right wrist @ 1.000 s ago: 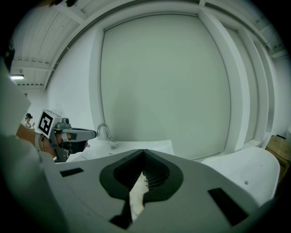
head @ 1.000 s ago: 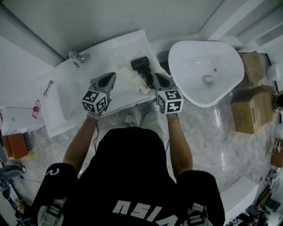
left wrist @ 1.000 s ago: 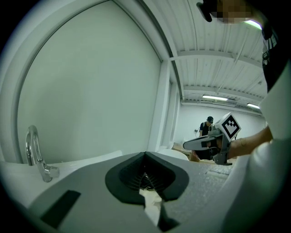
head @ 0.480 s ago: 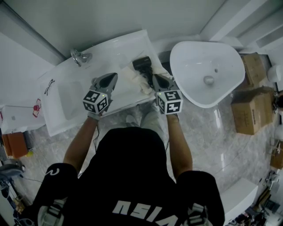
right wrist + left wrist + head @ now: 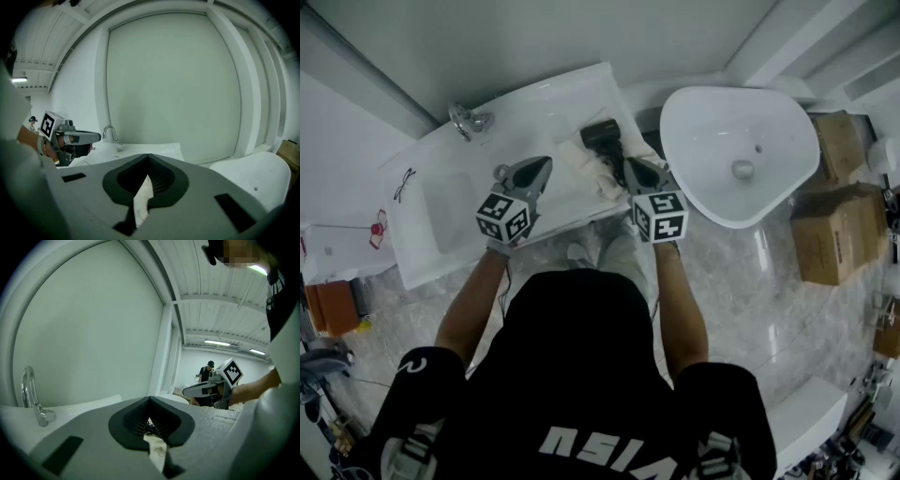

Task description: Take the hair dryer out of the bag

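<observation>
A black hair dryer (image 5: 600,135) lies on the white washbasin counter (image 5: 534,105), its lower part over a crumpled cream cloth bag (image 5: 592,174). My left gripper (image 5: 541,163) hovers left of the bag, jaws shut, apart from it. My right gripper (image 5: 631,164) is shut at the bag's right edge; whether it touches the cloth I cannot tell. In the left gripper view the shut jaws (image 5: 150,401) show cream cloth (image 5: 155,448) and black cord through the slit. The right gripper view (image 5: 149,164) shows cream cloth (image 5: 142,197) in its slit.
A chrome faucet (image 5: 467,120) stands at the counter's back left. A large white tub-like basin (image 5: 736,155) sits to the right, with cardboard boxes (image 5: 834,225) beyond it. A wall runs behind the counter. A person (image 5: 206,373) stands far off in the left gripper view.
</observation>
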Demonstrator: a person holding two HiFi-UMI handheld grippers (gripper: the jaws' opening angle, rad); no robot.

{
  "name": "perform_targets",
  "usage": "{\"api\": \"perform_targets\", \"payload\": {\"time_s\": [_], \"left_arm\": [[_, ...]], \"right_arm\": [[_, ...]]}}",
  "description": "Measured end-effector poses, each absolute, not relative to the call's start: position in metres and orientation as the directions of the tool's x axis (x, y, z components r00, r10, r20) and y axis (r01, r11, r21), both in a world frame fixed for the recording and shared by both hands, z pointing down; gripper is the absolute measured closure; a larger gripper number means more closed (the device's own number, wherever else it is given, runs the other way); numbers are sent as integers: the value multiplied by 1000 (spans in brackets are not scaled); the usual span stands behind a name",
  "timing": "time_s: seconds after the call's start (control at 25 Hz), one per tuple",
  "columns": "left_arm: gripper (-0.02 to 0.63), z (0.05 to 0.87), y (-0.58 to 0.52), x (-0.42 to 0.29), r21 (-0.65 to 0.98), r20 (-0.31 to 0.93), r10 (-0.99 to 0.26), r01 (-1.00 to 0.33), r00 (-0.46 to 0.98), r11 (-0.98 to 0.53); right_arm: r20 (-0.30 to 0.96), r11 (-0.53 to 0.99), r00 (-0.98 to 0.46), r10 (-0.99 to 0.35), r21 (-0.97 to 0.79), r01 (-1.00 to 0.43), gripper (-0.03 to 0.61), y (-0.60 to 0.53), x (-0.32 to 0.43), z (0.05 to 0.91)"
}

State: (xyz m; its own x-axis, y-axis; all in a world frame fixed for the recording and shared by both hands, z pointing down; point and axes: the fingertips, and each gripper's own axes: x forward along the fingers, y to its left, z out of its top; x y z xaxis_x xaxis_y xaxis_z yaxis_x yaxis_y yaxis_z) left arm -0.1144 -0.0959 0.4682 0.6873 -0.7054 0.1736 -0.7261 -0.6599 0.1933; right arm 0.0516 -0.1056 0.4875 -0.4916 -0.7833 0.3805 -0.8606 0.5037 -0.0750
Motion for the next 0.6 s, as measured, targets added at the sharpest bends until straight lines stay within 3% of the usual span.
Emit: {"api": "perform_targets", "payload": {"time_s": [0.6], "left_arm": [[615, 467, -106, -103, 193, 177, -692, -715, 699, -672]], "right_arm": [[394, 490, -482, -783, -87, -867, 583, -108, 63, 492]]}}
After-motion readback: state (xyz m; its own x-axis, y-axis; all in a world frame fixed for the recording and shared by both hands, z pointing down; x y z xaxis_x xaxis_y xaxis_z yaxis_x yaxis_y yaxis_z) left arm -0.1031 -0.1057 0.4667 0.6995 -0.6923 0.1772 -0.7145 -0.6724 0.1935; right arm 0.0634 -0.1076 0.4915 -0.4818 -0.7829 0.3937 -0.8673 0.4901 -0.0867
